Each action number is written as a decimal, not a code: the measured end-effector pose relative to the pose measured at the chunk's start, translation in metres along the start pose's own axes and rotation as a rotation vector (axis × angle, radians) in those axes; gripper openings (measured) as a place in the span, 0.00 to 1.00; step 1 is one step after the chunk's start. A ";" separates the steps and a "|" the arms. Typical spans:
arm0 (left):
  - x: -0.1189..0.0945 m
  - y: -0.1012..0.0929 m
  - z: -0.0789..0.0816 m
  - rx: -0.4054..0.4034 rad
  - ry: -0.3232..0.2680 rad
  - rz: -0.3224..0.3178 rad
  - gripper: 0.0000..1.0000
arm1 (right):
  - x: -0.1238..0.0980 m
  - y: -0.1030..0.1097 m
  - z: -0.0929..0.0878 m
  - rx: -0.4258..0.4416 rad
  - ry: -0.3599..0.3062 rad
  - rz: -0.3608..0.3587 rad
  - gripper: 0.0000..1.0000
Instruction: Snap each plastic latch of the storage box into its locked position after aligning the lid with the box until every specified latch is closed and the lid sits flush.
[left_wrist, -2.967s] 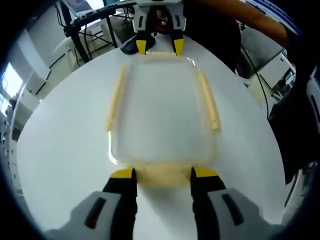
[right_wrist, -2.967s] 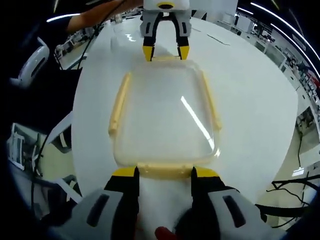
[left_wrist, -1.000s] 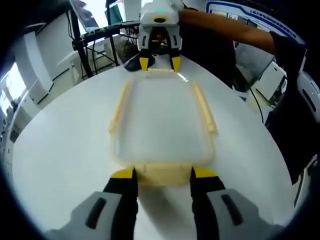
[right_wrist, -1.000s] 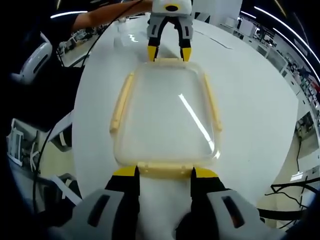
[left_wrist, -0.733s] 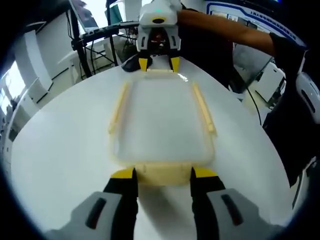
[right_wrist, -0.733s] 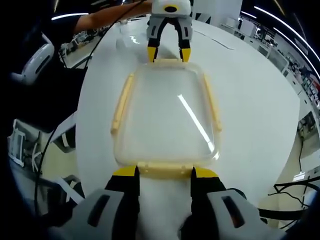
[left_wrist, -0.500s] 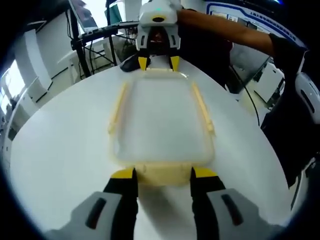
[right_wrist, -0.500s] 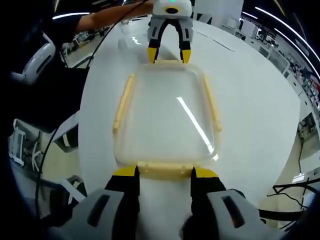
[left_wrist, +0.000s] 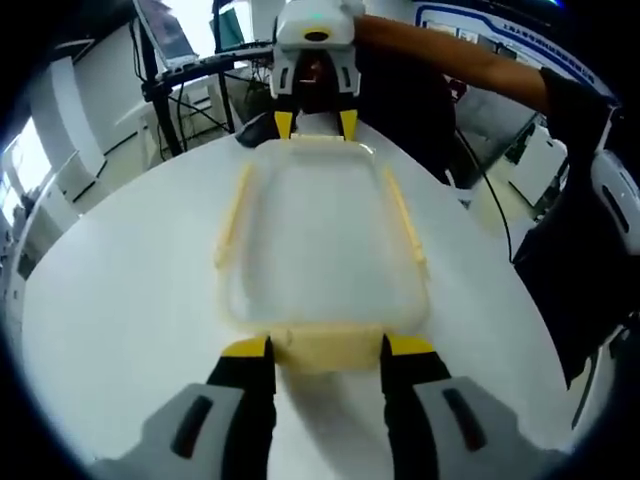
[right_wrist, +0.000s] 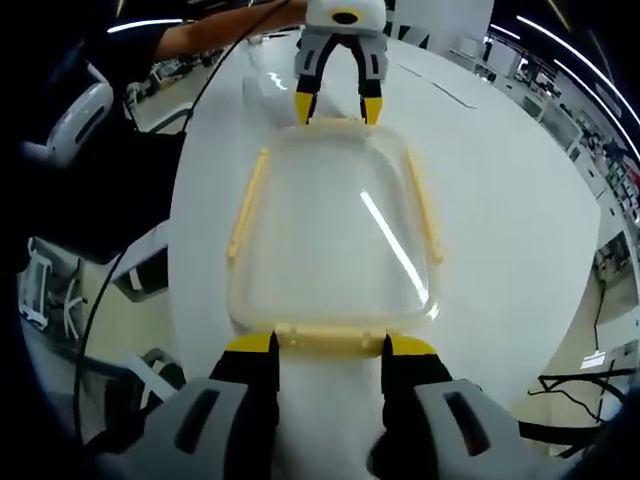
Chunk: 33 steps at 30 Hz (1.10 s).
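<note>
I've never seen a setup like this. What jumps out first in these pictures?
A clear storage box with pale yellow latches lies in the middle of a round white table. Two yellow-tipped grippers face each other across it: the right gripper at one short end, the left gripper at the opposite end, each with open jaws straddling an end latch.
</note>
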<state>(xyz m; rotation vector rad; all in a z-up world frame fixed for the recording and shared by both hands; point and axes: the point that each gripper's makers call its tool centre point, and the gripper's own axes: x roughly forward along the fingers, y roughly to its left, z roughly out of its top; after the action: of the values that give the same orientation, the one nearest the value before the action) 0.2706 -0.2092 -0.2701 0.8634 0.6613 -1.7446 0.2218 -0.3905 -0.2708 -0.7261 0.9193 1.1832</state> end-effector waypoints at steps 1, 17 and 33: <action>-0.001 0.000 0.000 -0.002 0.001 -0.001 0.40 | 0.000 0.000 0.000 0.000 -0.001 0.000 0.39; -0.027 -0.004 0.007 0.008 0.011 0.022 0.40 | -0.012 0.013 0.019 -0.014 -0.017 -0.004 0.39; -0.052 -0.025 -0.011 -0.017 0.020 0.064 0.40 | -0.010 0.020 0.052 -0.071 -0.017 -0.009 0.39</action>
<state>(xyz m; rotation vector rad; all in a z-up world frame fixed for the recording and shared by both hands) 0.2607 -0.1644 -0.2336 0.8821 0.6533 -1.6733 0.2123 -0.3447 -0.2383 -0.7751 0.8623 1.2176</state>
